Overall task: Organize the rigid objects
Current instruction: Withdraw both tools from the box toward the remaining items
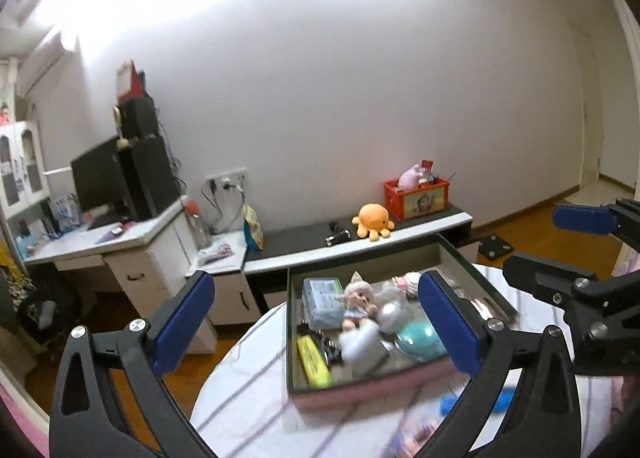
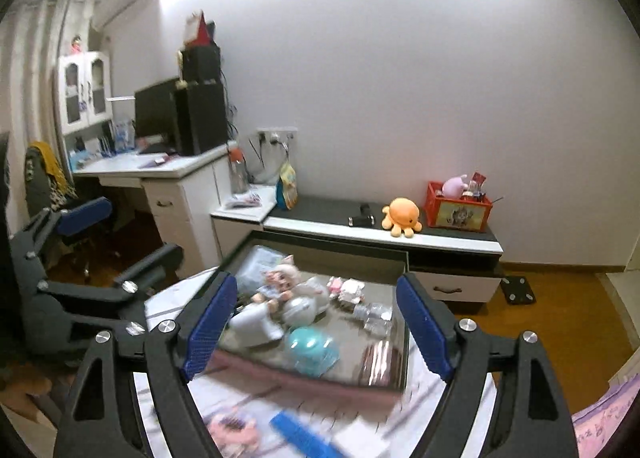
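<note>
Pink-walled box (image 1: pixel 340 394) holds one doll (image 1: pixel 357 304), one highlighter (image 1: pixel 314 362).

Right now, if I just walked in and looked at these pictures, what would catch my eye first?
Probably the open box on the round striped table, crowded with small things: a big-headed doll, a teal dome-shaped case and a yellow marker. Framing it are the blue pads of the left gripper and right gripper, both open and empty. Behind, an orange octopus plush sits on the low dark-topped cabinet.
</note>
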